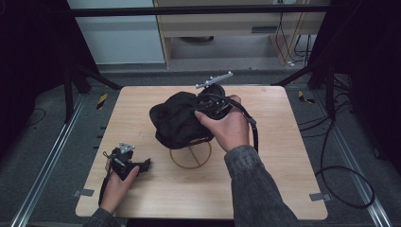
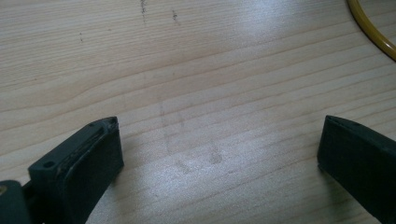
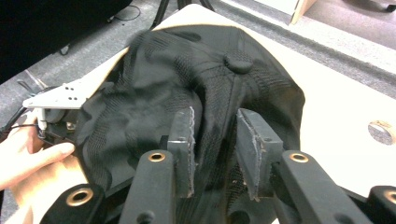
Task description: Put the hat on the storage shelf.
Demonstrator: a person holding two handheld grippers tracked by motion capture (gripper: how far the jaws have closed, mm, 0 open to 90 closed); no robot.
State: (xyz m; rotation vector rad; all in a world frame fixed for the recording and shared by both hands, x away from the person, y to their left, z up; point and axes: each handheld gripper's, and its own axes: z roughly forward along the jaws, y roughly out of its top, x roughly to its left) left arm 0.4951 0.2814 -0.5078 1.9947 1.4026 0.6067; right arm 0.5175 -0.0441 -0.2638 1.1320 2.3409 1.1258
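The left hand-held gripper (image 1: 142,165) is seen resting low on the wooden surface (image 1: 283,156), its jaws standing wide apart with nothing between them but bare wood; the yellow ring (image 2: 373,32) lies ahead of it and off to its right. From there little can be disturbed, unless it is slid forward into the ring's rim.

Beyond that ring, the black cap (image 1: 177,118) is draped over the ring's upright stand, directly in front of the right hand-held gripper (image 3: 215,140). Its jaws are seen partly parted, a fold of the cap's mesh lying in the gap between them, below the crown button (image 3: 238,61). Whether the pads are pressing on the cloth cannot be told; a small gap seems to be left.

If the gripper is drawn away while the fold is snagged on a pad, the cap could be dragged off the stand. The light stand itself could be tipped by the same pull.
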